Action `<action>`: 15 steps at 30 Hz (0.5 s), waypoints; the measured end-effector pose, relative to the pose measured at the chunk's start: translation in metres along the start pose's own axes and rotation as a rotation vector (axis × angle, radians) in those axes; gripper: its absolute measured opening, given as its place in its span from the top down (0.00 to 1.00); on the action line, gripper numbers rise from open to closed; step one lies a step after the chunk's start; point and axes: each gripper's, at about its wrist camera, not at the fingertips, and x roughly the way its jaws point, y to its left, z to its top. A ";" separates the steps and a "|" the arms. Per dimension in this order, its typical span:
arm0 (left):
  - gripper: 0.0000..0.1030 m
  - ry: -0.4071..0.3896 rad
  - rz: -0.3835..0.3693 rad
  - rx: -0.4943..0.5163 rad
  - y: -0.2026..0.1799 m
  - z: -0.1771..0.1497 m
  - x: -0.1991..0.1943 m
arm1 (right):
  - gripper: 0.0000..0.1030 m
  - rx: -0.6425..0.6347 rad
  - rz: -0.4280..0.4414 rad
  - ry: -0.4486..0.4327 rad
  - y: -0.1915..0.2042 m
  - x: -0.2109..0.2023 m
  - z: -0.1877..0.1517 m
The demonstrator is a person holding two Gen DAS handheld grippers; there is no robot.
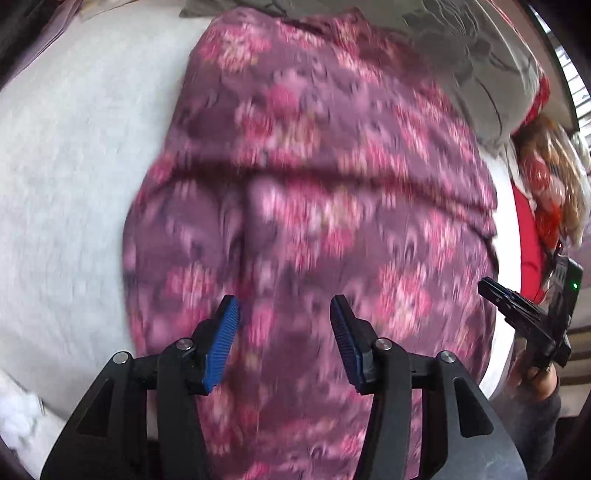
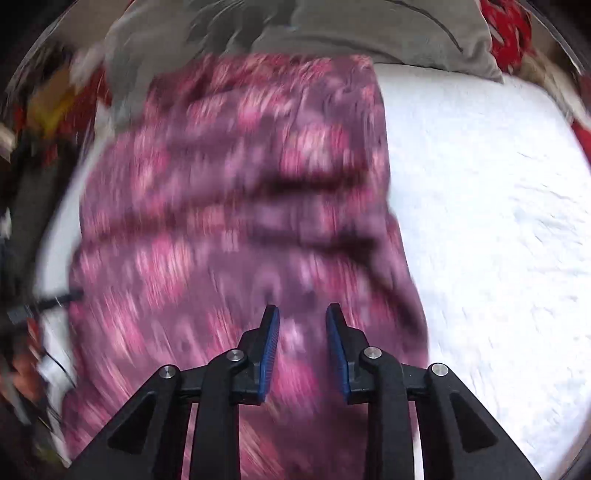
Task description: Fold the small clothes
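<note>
The garment (image 1: 314, 206) is soft, matt cloth — purple woven fabric printed with pink flowers, lightly creased. Under it the sheet (image 1: 70, 192) is white cloth with a rough, nubbly texture. The pillow (image 2: 388, 33) is grey matt fabric with a darker leaf print. The left gripper (image 1: 284, 339) and right gripper (image 2: 303, 343) are matt black plastic with shiny metal pins, and their pads (image 1: 221, 343) are ribbed blue rubber — dull, finely grooved.

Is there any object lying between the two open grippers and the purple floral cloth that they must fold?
Nothing visible does. The left gripper and the right gripper are both open, with the purple floral cloth directly in front of their fingers. Only the cloth shows between the blue pads. It lies on the white bed cover. Blur hides fine detail.
</note>
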 end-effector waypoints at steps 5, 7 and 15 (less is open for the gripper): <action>0.52 0.057 -0.015 -0.003 0.003 -0.041 -0.006 | 0.70 0.045 0.028 0.002 0.000 -0.016 -0.055; 0.52 0.074 -0.026 -0.015 0.011 -0.059 -0.013 | 0.70 0.068 0.042 -0.007 -0.004 -0.023 -0.075; 0.52 0.076 -0.034 -0.059 0.056 -0.111 -0.053 | 0.70 0.205 0.073 -0.085 -0.048 -0.068 -0.157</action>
